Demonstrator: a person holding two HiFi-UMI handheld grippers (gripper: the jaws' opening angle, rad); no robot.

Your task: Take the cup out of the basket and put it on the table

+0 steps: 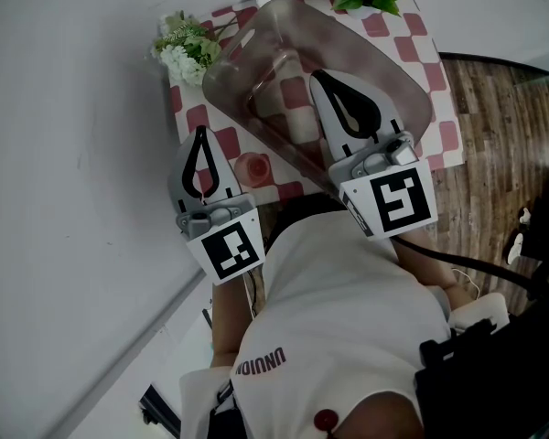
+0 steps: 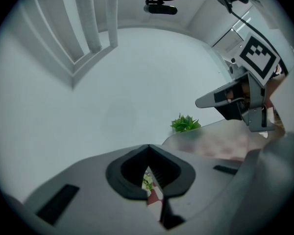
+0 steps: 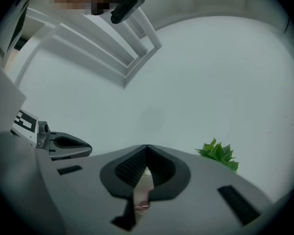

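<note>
Shirt (image 1: 348,291) lettering unclear; left tongs (image 1: 201,135), right tongs (image 1: 320,79) closed

The basket (image 1: 233,85) is showing as smoky, see-through plastic, smooth and faintly glossy, with the checks of the cloth (image 1: 442,79) reading through its wall. That cloth is lying matt and woven-looking. The cup (image 1: 253,165) is looking like pink translucent plastic with a slight sheen. The fingers (image 1: 218,176) of the left gripper (image 1: 201,133) and those of the right gripper (image 1: 317,77) are presenting smooth matt grey plastic shells; in the right gripper view that gripper's black pads (image 3: 130,169) are showing a fine ribbed, rubbery texture. The marker cubes (image 1: 395,199) are appearing flat and matt. The floor (image 1: 503,126) is showing wood-grain planks with a soft gloss. The wall (image 1: 64,154) is looking smooth and matt.
</note>
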